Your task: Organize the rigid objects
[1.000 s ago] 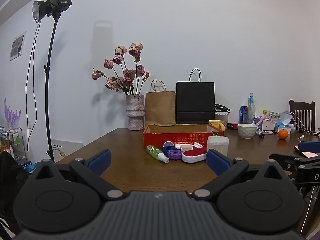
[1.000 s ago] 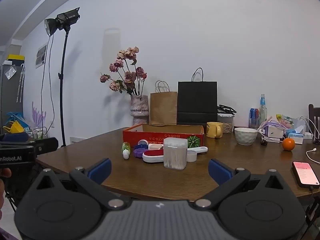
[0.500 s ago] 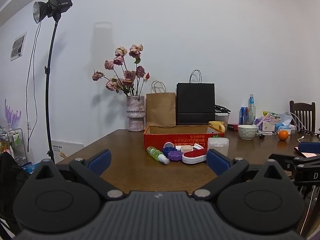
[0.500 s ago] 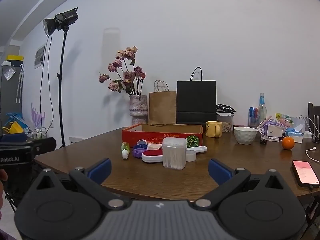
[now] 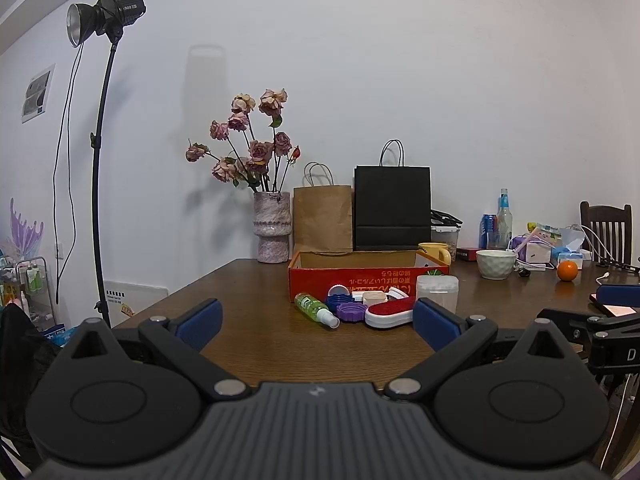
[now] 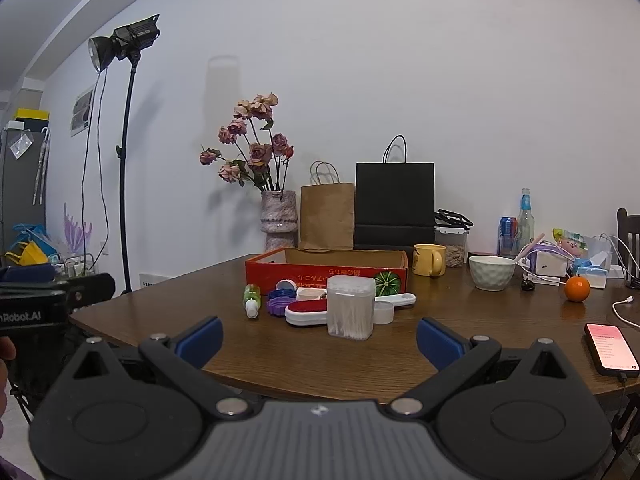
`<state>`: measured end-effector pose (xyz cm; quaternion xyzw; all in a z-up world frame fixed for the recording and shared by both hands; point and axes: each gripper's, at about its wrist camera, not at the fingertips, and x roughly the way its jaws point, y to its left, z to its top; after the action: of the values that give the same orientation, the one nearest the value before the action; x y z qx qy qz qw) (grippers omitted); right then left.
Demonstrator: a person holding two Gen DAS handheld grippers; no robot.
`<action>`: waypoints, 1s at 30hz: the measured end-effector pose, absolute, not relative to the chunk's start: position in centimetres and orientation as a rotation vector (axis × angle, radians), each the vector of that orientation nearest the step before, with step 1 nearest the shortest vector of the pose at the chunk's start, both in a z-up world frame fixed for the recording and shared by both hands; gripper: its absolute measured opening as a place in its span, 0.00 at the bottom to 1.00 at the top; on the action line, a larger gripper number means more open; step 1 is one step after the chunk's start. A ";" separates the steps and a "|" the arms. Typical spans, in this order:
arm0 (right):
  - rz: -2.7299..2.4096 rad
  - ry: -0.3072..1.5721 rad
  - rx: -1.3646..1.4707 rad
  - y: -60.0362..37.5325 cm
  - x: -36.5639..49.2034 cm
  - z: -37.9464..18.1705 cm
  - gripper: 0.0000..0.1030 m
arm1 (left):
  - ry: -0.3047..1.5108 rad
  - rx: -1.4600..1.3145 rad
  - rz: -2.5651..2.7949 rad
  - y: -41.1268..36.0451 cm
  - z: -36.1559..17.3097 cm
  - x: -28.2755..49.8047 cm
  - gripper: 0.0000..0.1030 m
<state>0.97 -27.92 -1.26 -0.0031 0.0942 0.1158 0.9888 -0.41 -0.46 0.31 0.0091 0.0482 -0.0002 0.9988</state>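
A red cardboard box (image 5: 368, 278) (image 6: 326, 270) lies open on the brown table. In front of it lie a green spray bottle (image 5: 316, 309) (image 6: 252, 300), blue and purple lids (image 5: 350, 312) (image 6: 279, 305), a red-and-white brush (image 5: 390, 312) (image 6: 306, 312), a clear cotton-swab box (image 6: 351, 306) (image 5: 437, 290) and a white measuring scoop (image 6: 394, 306). My left gripper (image 5: 318, 320) is open and empty, short of the table's near edge. My right gripper (image 6: 320, 338) is open and empty, back from the swab box.
A vase of flowers (image 5: 272, 232), a brown bag (image 5: 322, 218) and a black bag (image 5: 392, 208) stand behind the box. A yellow mug (image 6: 429, 259), white bowl (image 6: 491, 272), orange (image 6: 577, 288) and phone (image 6: 610, 348) lie at the right. A light stand (image 6: 128, 168) stands left.
Both grippers have drifted slightly; the table scene sits a little lower in the left view. Both stay open and empty.
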 end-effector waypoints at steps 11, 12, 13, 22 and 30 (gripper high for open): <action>0.233 0.186 -0.006 -27.9 0.9 -1.4 1.00 | 0.097 0.017 -0.002 -0.4 0.3 -0.4 1.00; 0.235 0.187 -0.003 -27.9 0.9 -1.4 1.00 | 0.097 0.017 -0.002 -0.4 0.3 -0.4 1.00; 0.237 0.188 -0.002 -27.9 1.0 -1.4 1.00 | 0.098 0.016 -0.001 -0.4 0.3 -0.4 1.00; 0.234 0.186 -0.005 -27.9 1.0 -1.3 1.00 | 0.097 0.016 -0.001 -0.4 0.2 -0.4 1.00; 0.236 0.188 -0.005 -27.9 1.0 -1.4 1.00 | 0.101 0.014 -0.006 -0.3 0.2 -0.3 1.00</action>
<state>1.01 -27.93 -1.39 -0.0024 0.0936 0.1176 0.9886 -0.33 -0.28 0.23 0.0068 0.0506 -0.0029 0.9987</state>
